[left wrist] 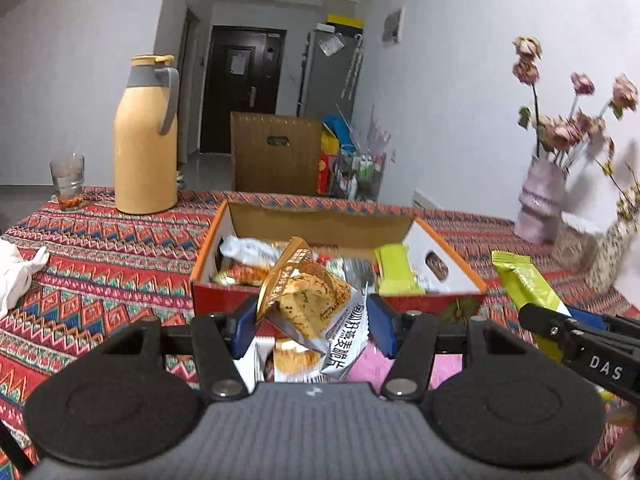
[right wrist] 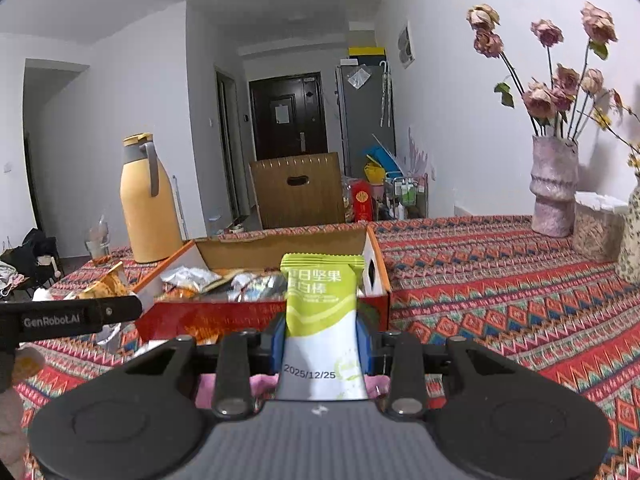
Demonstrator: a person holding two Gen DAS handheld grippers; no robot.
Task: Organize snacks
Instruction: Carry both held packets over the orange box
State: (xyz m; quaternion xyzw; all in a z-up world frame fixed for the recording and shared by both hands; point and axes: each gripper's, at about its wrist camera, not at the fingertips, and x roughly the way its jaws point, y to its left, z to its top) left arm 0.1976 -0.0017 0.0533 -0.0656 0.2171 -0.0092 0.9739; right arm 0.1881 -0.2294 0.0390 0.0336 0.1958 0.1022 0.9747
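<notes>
My left gripper is shut on a crumpled gold-and-silver biscuit packet, held just in front of the open red-and-orange snack box. Several wrapped snacks lie inside the box. My right gripper is shut on a green-and-white nut bar, upright, near the front right corner of the snack box. In the left wrist view the right gripper enters from the right with the nut bar. In the right wrist view the left gripper reaches in from the left with the biscuit packet.
The table has a patterned red cloth. A yellow thermos and a glass stand at the back left, a vase of dried roses at the back right. More packets and something pink lie under the left gripper.
</notes>
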